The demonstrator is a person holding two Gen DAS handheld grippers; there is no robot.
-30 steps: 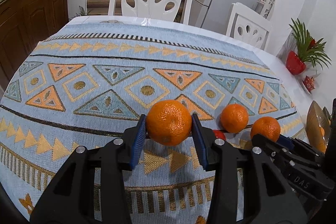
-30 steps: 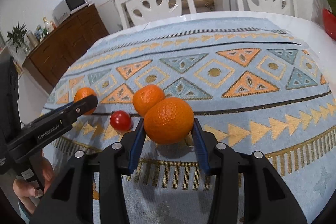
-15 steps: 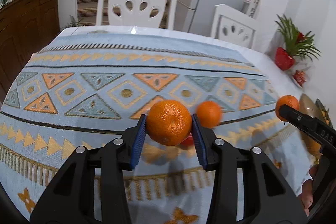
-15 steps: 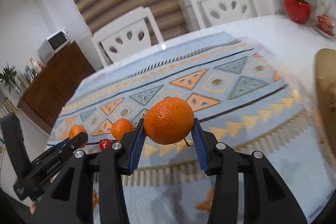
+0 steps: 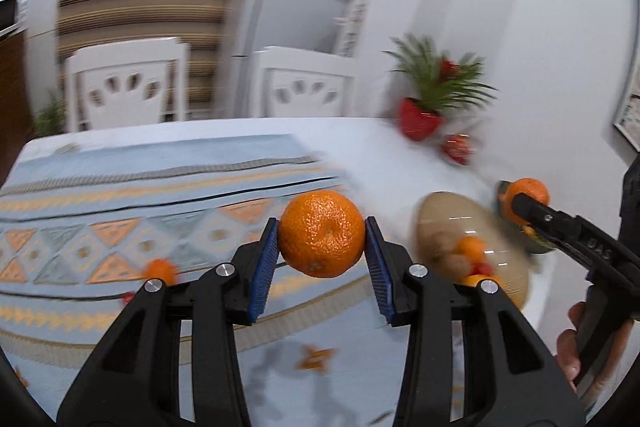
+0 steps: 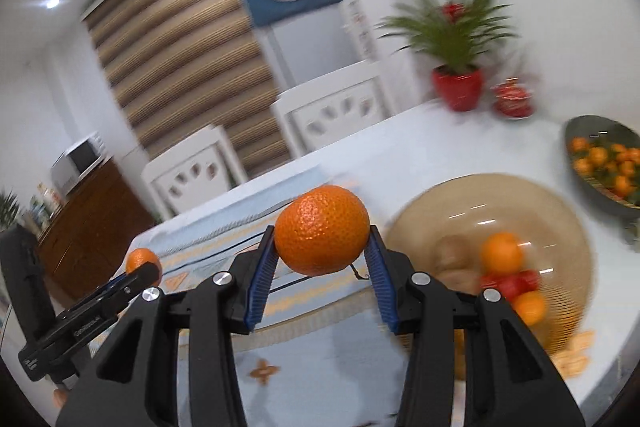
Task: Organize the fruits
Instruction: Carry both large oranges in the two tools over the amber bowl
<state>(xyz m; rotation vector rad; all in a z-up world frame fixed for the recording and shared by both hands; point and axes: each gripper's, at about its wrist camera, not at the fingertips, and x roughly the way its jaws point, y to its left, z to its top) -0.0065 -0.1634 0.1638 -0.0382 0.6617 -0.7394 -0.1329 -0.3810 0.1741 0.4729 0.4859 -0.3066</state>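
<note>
My left gripper (image 5: 321, 223) is shut on an orange (image 5: 320, 243), held above the patterned cloth (image 5: 120, 195). In the right wrist view my right gripper (image 6: 322, 230) is shut on another orange (image 6: 320, 219), raised just left of a tan bowl (image 6: 440, 195). That bowl (image 5: 436, 207) holds oranges, red tomatoes and brownish fruit. Each gripper shows in the other's view: the right gripper (image 5: 520, 197) past the bowl, the left gripper (image 6: 142, 267) at the far left. One orange (image 5: 160, 270) and a small tomato (image 5: 127, 297) lie blurred on the cloth.
A dark green bowl (image 6: 592, 131) of several small oranges stands at the table's right edge. A red potted plant (image 6: 458, 87) and a red ornament (image 6: 512, 99) sit at the back. Two white chairs (image 5: 128, 87) stand behind the table. A hand (image 5: 572, 347) holds the right gripper's handle.
Both grippers rose off the cloth and swung right with their oranges, bringing the tan bowl into view. The loose orange and tomato stayed on the cloth, now at the left.
</note>
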